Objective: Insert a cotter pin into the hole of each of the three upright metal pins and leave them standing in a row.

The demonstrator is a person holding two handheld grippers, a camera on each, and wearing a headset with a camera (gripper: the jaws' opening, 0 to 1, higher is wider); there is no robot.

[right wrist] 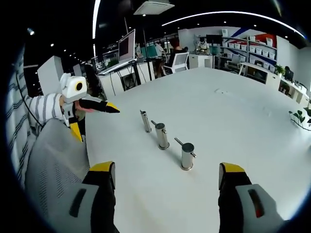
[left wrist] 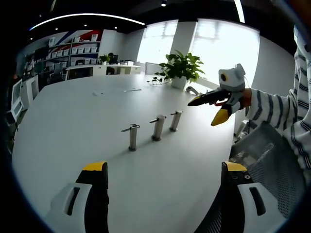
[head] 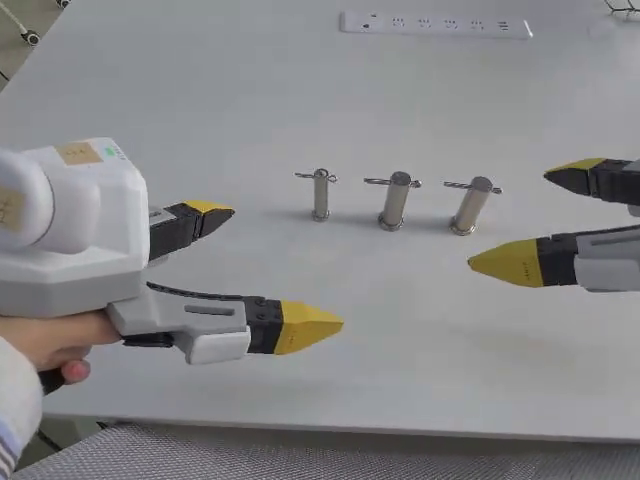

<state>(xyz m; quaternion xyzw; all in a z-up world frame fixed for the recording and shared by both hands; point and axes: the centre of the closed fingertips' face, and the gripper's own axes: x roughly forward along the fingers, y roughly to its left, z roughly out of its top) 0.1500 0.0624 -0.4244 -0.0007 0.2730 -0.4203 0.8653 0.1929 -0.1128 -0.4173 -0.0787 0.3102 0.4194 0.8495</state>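
Fingers of the left gripper are spread wide with nothing between them; the yellow tips are pointed toward the middle metal pin from its left and nearer side. Fingers of the right gripper are likewise held wide apart and empty, off to the right of the middle metal pin. Both grippers are held apart from the row.

Three metal pins are found standing upright in a row on the white workbench. The left metal pin and the right metal pin are set on either side of the middle one, each apart from it. A cotter pin is seen through the head of each — left cotter pin, middle cotter pin, right cotter pin — with its wire projecting leftward in the head view.

A white power strip is noted well beyond the middle metal pin, lying flat on the workbench.
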